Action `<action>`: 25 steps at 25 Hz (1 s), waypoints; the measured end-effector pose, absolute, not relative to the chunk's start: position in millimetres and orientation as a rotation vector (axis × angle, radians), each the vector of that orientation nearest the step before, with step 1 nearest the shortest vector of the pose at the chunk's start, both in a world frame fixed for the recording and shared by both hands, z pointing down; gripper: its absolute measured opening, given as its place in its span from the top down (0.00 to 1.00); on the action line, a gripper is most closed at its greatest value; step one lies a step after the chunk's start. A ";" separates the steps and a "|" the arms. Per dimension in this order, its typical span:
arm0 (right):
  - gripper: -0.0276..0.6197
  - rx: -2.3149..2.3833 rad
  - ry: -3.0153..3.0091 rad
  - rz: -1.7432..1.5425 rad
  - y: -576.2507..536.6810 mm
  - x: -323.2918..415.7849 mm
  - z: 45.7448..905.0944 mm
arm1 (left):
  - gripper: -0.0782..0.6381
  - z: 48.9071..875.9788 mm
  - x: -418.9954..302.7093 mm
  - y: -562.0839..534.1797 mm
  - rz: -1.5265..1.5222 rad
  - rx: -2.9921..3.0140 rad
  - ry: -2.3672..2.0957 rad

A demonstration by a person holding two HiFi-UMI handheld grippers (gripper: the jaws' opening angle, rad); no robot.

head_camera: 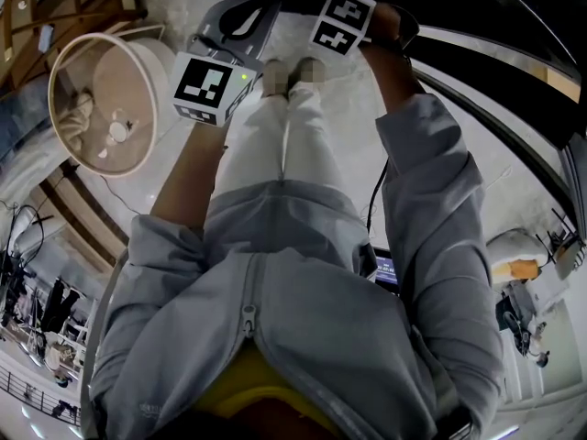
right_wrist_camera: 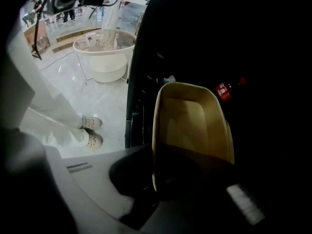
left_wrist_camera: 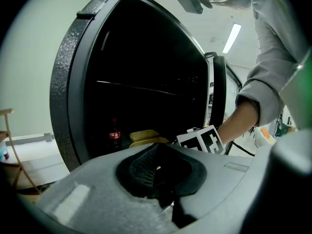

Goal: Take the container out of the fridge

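Container (right_wrist_camera: pixel 192 126) rim clamped by right gripper (right_wrist_camera: pixel 152 182) beside fridge (right_wrist_camera: pixel 141 67) edge; left gripper (left_wrist_camera: pixel 158 172) closed

The container (right_wrist_camera: pixel 192 126) sits low inside the open fridge (left_wrist_camera: pixel 73 82), a cola bottle (left_wrist_camera: pixel 114 134) just beside it. The fridge door (left_wrist_camera: pixel 220 96) stands open to the right. Outside, a round tub (head_camera: pixel 101 104) rests on the floor (right_wrist_camera: pixel 105 101) beside the fridge, near the person's shoes (right_wrist_camera: pixel 91 131).
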State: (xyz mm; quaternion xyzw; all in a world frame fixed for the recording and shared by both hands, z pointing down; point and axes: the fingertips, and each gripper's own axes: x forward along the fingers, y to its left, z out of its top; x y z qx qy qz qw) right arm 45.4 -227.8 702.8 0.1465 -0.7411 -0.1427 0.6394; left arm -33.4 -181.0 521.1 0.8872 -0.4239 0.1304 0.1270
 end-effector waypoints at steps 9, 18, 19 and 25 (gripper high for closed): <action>0.95 0.332 -1.777 -0.219 -177.1 25.0 662.5 | 0.88 499.2 -29.7 -167.5 0.367 2.614 -1.196; 0.95 0.453 -1.906 0.052 -92.8 20.1 615.7 | 0.88 469.7 -38.3 -143.5 0.381 2.650 -1.163; 0.95 0.479 -1.921 0.075 -88.0 20.7 608.3 | 0.88 465.2 -39.3 -142.2 0.376 2.657 -1.160; 0.95 0.638 -2.047 0.210 -71.8 20.7 542.9 | 0.88 436.8 -42.4 -120.8 0.333 2.659 -1.129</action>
